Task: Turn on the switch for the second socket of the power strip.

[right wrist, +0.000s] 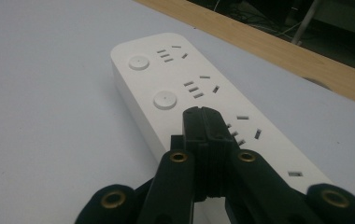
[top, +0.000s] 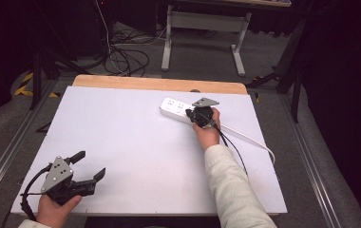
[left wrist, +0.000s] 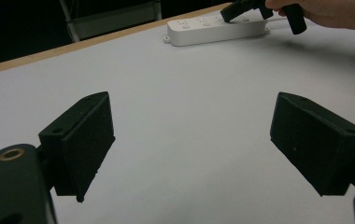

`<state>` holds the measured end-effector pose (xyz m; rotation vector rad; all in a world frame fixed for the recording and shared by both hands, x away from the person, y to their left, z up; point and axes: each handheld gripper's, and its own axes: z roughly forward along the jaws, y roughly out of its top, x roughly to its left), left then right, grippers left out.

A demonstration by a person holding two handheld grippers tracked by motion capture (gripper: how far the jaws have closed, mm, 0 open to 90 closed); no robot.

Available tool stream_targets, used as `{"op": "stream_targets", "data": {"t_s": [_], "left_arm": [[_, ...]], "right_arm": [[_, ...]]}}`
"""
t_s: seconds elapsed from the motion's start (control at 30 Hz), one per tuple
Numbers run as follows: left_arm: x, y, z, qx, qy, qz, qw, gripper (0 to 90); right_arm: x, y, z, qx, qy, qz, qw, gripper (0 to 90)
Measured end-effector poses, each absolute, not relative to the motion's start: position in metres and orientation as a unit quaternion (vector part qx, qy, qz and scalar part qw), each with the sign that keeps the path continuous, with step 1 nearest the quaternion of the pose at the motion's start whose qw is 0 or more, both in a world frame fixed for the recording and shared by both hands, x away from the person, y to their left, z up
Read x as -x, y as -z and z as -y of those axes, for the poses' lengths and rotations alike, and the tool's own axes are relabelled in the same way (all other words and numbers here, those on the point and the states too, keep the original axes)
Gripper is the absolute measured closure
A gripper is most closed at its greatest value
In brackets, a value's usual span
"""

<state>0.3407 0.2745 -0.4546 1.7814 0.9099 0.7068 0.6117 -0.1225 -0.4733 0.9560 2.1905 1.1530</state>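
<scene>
I count one white power strip (top: 181,109) on the table (top: 121,137), lying in the upper right of the high view, just below the wooden far edge (top: 159,83). Its one white cord (top: 252,138) runs off toward the right side of the frame.

In the right gripper view the strip (right wrist: 166,79) crosses from upper left to lower right. There I can count two round buttons: one (right wrist: 138,62) near the strip's rounded end and one (right wrist: 165,99) closer to me. Beside each button sits a group of socket slots, and more slots show further along at the right; I can make out at least three groups, the rest being cut off or hidden by the jaws.

My right gripper (right wrist: 202,113) has its two jaws pressed flat together with nothing between them, and their joined tip sits over the strip's top face, just past the second button; I cannot tell whether it presses on the surface. In the high view that gripper (top: 191,114) is at the strip's right end, held by my right hand (top: 208,129).

My left gripper (top: 87,165) is in the lower left of the high view, well apart from the strip, jaws spread wide and empty. In its own view (left wrist: 192,135) the two pads stand far apart over bare table, with the strip (left wrist: 215,29) at the top of the frame
</scene>
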Motion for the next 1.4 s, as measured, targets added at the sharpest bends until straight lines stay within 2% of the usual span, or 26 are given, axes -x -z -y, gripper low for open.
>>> {"op": "stream_targets", "data": {"t_s": [1.4], "left_arm": [[-0.34,0.454,-0.274,-0.733,-0.289,-0.373,0.49,14.0]], "right_arm": [[-0.608,0.474,0.113,-0.399,-0.403,-0.785,0.249,90.0]]}}
